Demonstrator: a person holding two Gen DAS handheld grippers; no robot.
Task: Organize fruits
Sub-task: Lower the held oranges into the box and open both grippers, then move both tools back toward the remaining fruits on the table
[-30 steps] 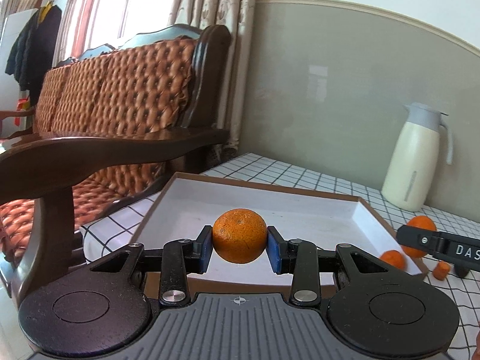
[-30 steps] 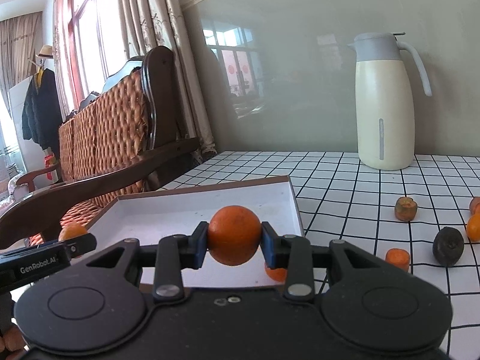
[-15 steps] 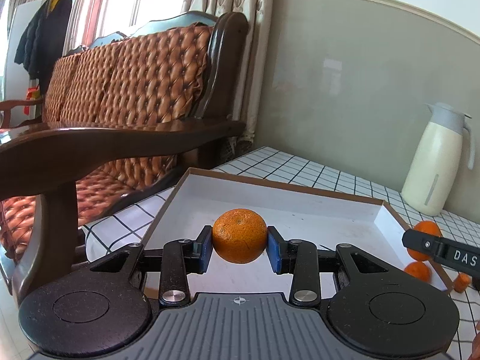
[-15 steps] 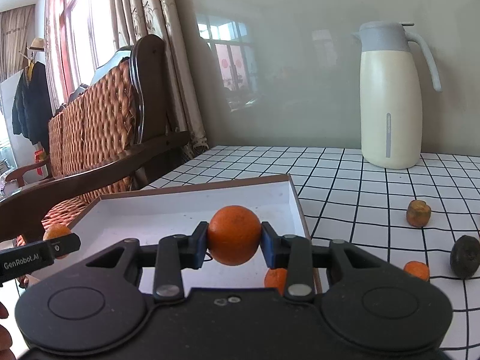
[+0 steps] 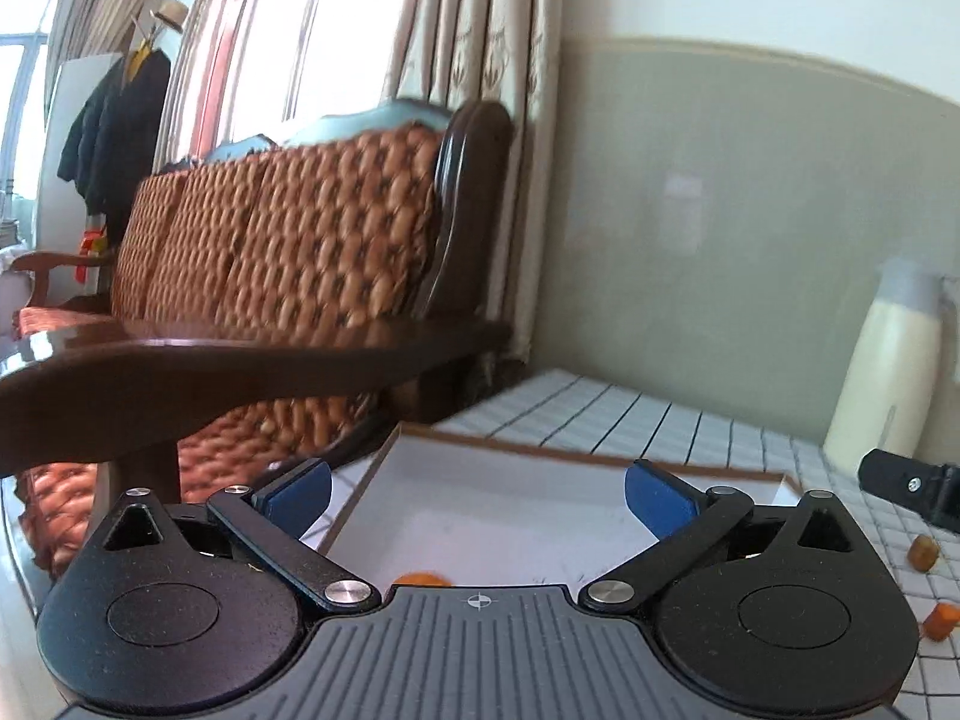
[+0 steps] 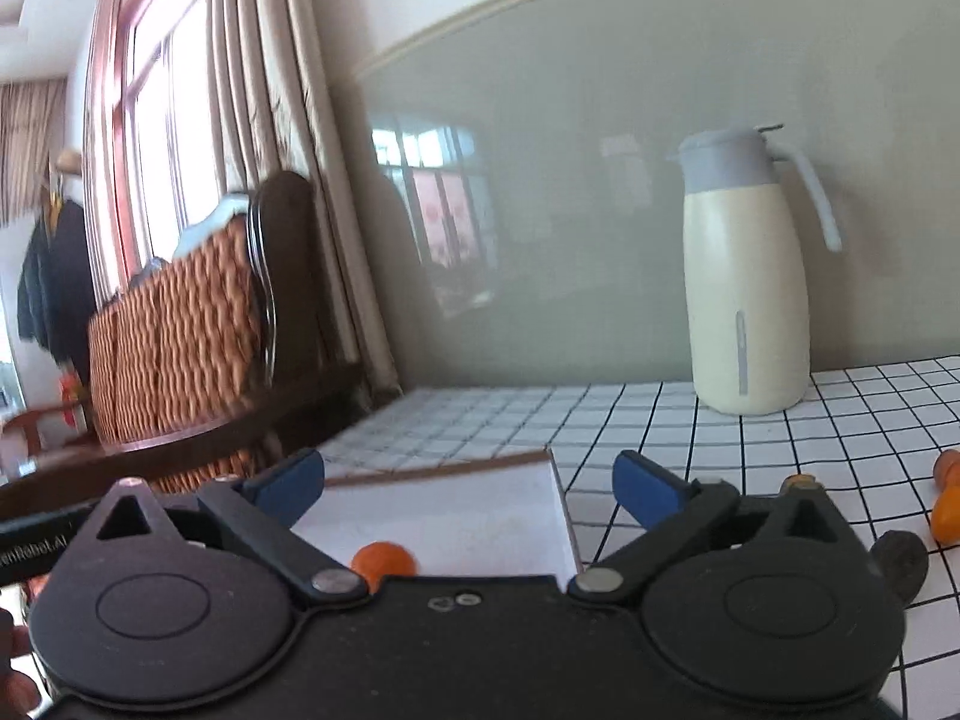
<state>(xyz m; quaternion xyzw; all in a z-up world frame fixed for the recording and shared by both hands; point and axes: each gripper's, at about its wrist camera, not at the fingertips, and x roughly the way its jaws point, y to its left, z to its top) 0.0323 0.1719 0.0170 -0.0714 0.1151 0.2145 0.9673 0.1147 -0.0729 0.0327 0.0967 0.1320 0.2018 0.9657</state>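
Note:
My left gripper (image 5: pixel 478 501) hangs over the white, brown-rimmed tray (image 5: pixel 540 456), its jaws opening wide with nothing between the blue pads. Just past the gripper's body, the top of an orange (image 5: pixel 420 579) shows on the tray floor. My right gripper (image 6: pixel 471 486) is also opening over the tray (image 6: pixel 444 471), empty, and an orange (image 6: pixel 384 561) lies in the tray below it. A finger of the right gripper (image 5: pixel 912 489) shows in the left wrist view. Blur hides fine detail.
A cream thermos jug (image 6: pixel 744 300) stands on the checked tablecloth by the wall. Loose oranges (image 6: pixel 948 510), a dark fruit (image 6: pixel 900 564) and small orange pieces (image 5: pixel 922 552) lie right of the tray. A wooden sofa's armrest (image 5: pixel 240 360) runs close along the table's left.
Both grippers have opened and let go of their oranges, which dropped into the tray. Both views have tilted upward a little.

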